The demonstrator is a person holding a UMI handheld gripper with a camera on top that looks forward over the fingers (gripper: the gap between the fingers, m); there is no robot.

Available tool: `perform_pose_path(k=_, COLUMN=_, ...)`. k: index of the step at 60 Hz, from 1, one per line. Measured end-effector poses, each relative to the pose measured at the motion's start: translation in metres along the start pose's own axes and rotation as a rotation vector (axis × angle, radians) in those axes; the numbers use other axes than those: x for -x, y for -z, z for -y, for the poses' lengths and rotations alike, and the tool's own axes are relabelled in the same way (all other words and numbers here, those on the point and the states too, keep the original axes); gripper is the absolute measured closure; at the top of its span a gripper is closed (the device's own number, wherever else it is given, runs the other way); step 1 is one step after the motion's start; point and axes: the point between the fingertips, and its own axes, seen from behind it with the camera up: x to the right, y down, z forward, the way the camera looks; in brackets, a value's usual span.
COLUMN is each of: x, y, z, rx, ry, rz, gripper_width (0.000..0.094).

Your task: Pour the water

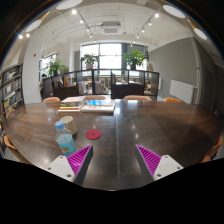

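A clear plastic water bottle point(64, 140) with a pale blue label stands on the dark wooden table point(140, 125), just ahead of my left finger and to its left. A tan cup point(65, 124) stands right behind the bottle. A small red disc-like thing point(94, 133) lies on the table a little beyond the fingers. My gripper point(115, 160) is open and empty, its magenta pads point(80, 160) wide apart above the table, with nothing between them.
Flat boards and papers point(88, 102) lie at the far side of the table. Chairs point(135, 98) stand beyond it, then plants and large windows. A shelf point(10, 90) lines the left wall.
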Motion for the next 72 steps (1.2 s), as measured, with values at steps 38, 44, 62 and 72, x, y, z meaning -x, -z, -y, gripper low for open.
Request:
perform_pose_path(k=38, x=0.173, y=-0.112, z=-0.035, rx=-0.082, ry=-0.061, rz=0.065, gripper_width=0.0158)
perform_pose_path(k=44, x=0.176, y=-0.131, z=-0.027, rx=-0.107, ry=-0.053, rz=0.047, gripper_width=0.0293)
perform_pose_path(k=62, x=0.181, y=-0.143, z=-0.018, rx=-0.183, ry=-0.027, rz=0.004, gripper_width=0.0591)
perform_pose_path(k=72, x=0.184, y=-0.145, z=-0.017, rx=-0.185, ry=0.020, rz=0.005, gripper_width=0.0658)
